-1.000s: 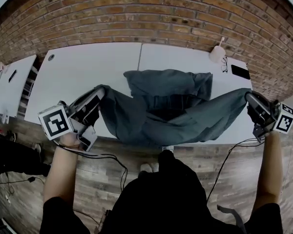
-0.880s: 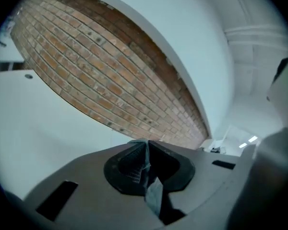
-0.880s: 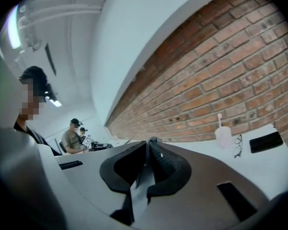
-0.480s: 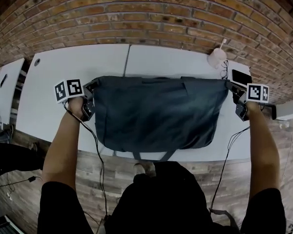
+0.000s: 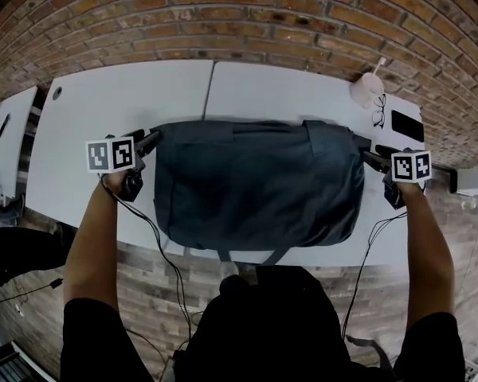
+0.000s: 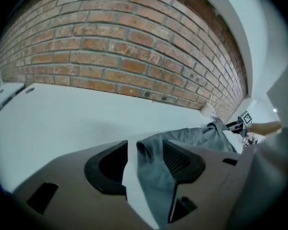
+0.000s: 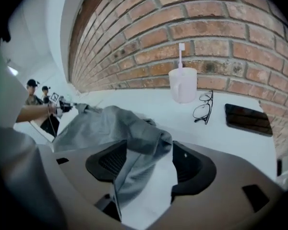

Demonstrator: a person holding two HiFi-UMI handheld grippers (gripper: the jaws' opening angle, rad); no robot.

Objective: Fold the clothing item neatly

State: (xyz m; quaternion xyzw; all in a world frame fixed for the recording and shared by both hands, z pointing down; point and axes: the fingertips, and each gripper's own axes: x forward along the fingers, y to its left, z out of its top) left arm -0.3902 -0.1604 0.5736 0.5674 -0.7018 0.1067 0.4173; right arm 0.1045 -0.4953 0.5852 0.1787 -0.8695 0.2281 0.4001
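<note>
A dark grey-blue garment (image 5: 259, 183) lies folded in a broad rectangle on the white table (image 5: 143, 94), its near edge close to the table's front. My left gripper (image 5: 141, 145) sits at the garment's far left corner. In the left gripper view a corner of cloth (image 6: 156, 169) lies between the jaws (image 6: 144, 153) against the right pad, with a gap at the left pad; the jaws are opening. My right gripper (image 5: 376, 161) is at the far right corner. Its jaws (image 7: 149, 158) are opening too, with a fold of cloth (image 7: 134, 133) draped over the left pad.
A white mug (image 5: 368, 88) with a stick in it, a pair of glasses (image 5: 380, 111) and a dark phone (image 5: 406, 124) lie at the table's far right, just beyond my right gripper. A brick wall (image 5: 247, 14) runs behind the table. Another white table (image 5: 4, 146) stands to the left.
A second ago the garment hung stretched between the shut grippers near the table's front. Both grippers carried its ends away from me, laying it over itself. The jaws now stand apart.
</note>
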